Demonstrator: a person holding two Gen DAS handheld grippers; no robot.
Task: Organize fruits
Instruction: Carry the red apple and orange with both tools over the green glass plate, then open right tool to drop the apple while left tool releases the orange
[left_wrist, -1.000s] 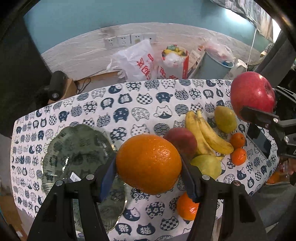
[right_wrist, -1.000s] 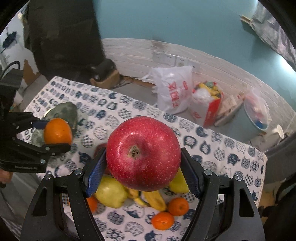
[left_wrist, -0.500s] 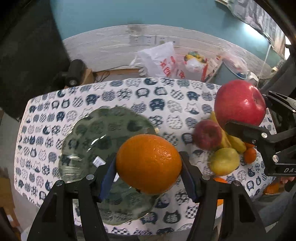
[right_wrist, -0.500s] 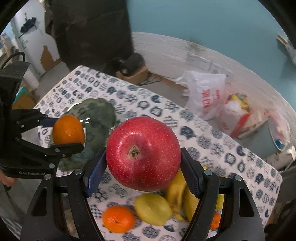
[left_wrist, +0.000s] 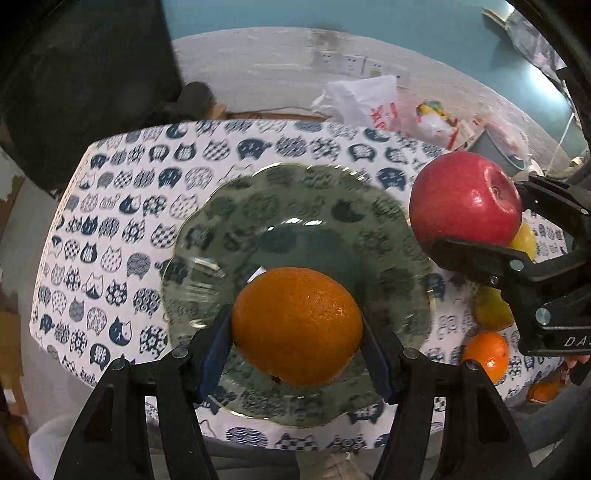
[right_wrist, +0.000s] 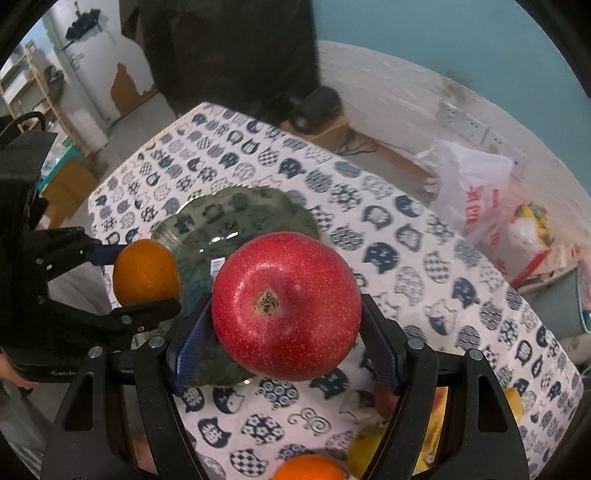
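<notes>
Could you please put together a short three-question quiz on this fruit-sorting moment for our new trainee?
1. True or false: the left gripper holds the orange above the green glass plate.
2. Which fruit does the right gripper carry? A) banana B) red apple C) pear
3. Fill in: the tablecloth is printed with ___ faces.

Key: 1 true; 2 B; 3 cat

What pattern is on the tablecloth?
Navy cat heads on the white tablecloth, clearest in the left wrist view.
</notes>
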